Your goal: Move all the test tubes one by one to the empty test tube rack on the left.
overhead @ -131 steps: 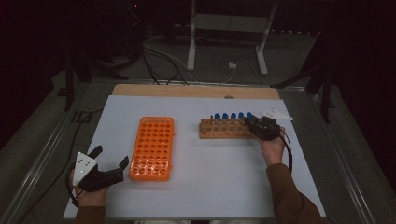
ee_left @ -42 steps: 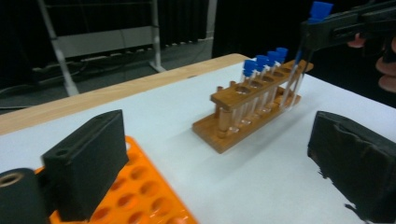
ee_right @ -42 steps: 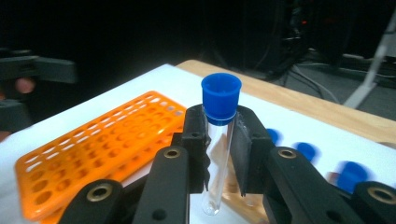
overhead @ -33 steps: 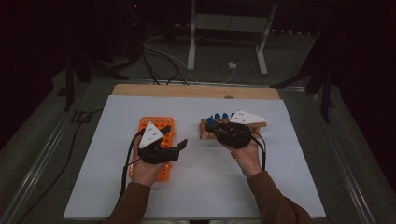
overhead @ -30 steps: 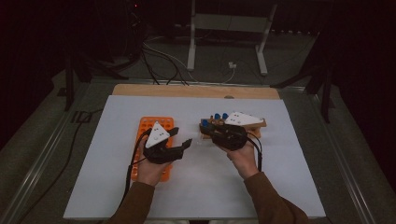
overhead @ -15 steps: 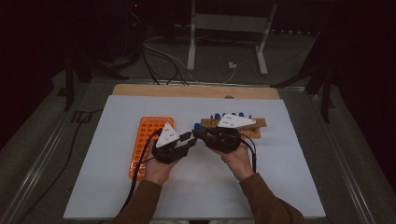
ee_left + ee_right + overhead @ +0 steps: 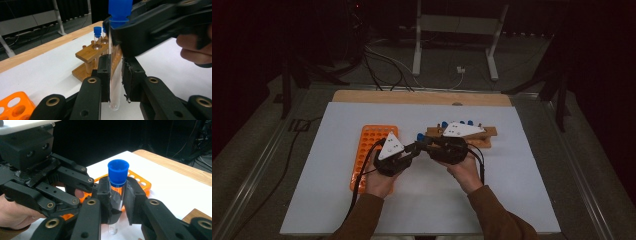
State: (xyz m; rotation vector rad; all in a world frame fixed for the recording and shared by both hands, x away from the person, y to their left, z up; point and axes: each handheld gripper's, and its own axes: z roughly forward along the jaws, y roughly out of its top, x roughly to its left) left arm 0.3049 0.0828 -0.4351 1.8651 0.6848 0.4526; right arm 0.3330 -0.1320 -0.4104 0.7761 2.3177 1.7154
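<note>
Glass tube [image 7: 115, 82] with blue cap [image 7: 118, 172] hangs upright over the counter [image 7: 522, 170], at three o'clock of the orange rack [image 7: 364, 150]. My left hand-held gripper [image 7: 116, 80] has just closed, pinching its bare middle; my right hand-held gripper [image 7: 117, 197] has just been easing open under the cap. I judge it light, slick, breakable.

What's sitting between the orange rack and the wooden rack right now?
In the high view, both grippers meet there, left gripper and right gripper, on one blue-capped tube.
</note>
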